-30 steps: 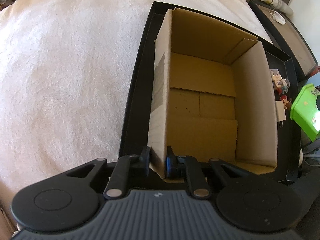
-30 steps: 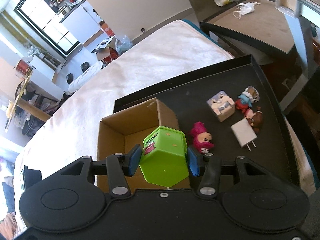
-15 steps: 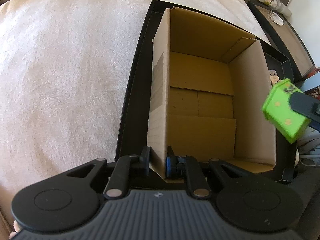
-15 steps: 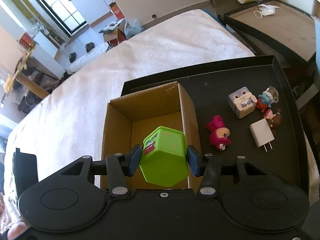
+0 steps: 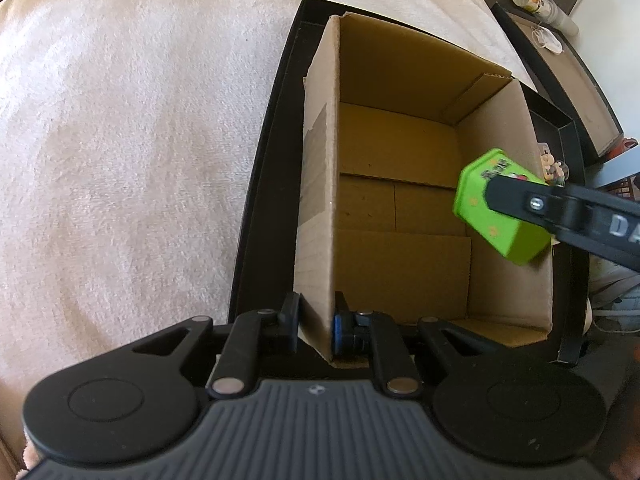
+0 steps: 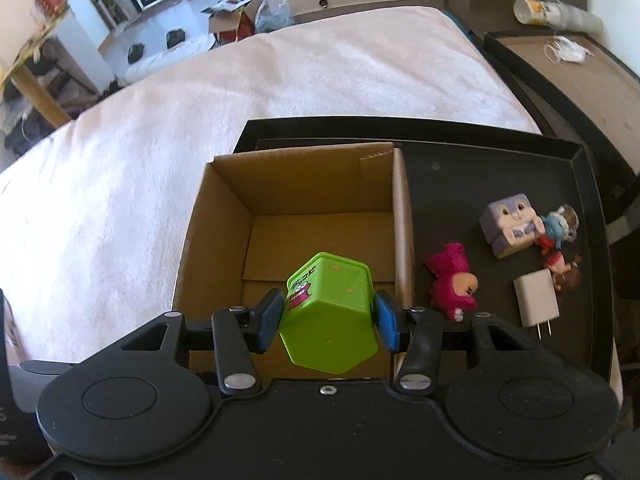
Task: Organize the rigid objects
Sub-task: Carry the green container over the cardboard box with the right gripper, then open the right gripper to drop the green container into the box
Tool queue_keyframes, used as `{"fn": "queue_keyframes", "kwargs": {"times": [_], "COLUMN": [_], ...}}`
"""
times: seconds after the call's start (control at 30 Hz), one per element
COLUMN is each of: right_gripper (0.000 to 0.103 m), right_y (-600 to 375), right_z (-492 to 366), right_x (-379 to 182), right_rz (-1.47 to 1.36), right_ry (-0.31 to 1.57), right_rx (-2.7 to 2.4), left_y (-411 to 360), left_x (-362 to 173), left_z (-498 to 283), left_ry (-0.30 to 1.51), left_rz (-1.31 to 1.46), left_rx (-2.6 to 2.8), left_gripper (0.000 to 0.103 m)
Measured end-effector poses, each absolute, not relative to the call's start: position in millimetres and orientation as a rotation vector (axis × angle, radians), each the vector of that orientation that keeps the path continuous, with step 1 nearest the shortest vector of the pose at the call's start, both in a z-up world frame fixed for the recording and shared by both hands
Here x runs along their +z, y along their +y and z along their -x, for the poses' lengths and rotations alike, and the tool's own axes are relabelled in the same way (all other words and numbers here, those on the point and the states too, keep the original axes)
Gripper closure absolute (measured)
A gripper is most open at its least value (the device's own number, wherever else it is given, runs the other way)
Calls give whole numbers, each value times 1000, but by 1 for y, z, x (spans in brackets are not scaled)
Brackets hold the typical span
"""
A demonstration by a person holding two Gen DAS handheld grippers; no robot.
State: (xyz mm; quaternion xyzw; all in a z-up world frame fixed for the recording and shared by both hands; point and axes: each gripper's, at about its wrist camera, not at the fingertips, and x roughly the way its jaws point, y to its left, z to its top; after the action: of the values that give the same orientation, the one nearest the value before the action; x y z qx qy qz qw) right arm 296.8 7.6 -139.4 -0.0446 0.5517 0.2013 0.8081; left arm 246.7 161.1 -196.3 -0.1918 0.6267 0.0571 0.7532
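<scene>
Cardboard box (image 6: 320, 216) standing at the left edge of the black tray (image 6: 592, 248), open and bare inside. Left gripper (image 5: 316, 322): jaws closed on the box's near left wall. Right gripper (image 6: 327, 316): jaws clamped on the green hexagonal container (image 6: 330, 312), held tilted above the box's right side. 5 small items, apparently toys and a white charger (image 6: 536, 302), lie near the tray's right edge.

Figurines (image 5: 554, 166) mostly hidden behind box wall (image 5: 508, 128) (left view); background room (image 6: 120, 12) blurred.
</scene>
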Motion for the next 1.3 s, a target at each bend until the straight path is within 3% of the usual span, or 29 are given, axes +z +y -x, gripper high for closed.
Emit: {"fn": "queue_keyframes", "kwargs": {"times": [0.4,0.5,0.63,0.77,1.3], "right_gripper": [53,47,45,29,11], "right_y": [33,36,32,22,-24], "right_z": [-303,-302,-303,-301,-287], "right_x": [-135,-126,-125,-124,-111], "right_rz": [91,101,102,106,129], "right_ry": [1133,1091,1104,1109,1102], "right_rx": [507,522,517,486,401], "left_y": [165,165,164,163,154], "left_x": [-197,-197,-197,-196,-192], "left_z": [-244,-245,-244,-244,-245], "left_ry": [1360,1360,1360,1359,1359], "left_rz": [441,441,431,434,413], "left_rx": [117,118,121,124,157], "left_gripper": [87,87,87,86,86]}}
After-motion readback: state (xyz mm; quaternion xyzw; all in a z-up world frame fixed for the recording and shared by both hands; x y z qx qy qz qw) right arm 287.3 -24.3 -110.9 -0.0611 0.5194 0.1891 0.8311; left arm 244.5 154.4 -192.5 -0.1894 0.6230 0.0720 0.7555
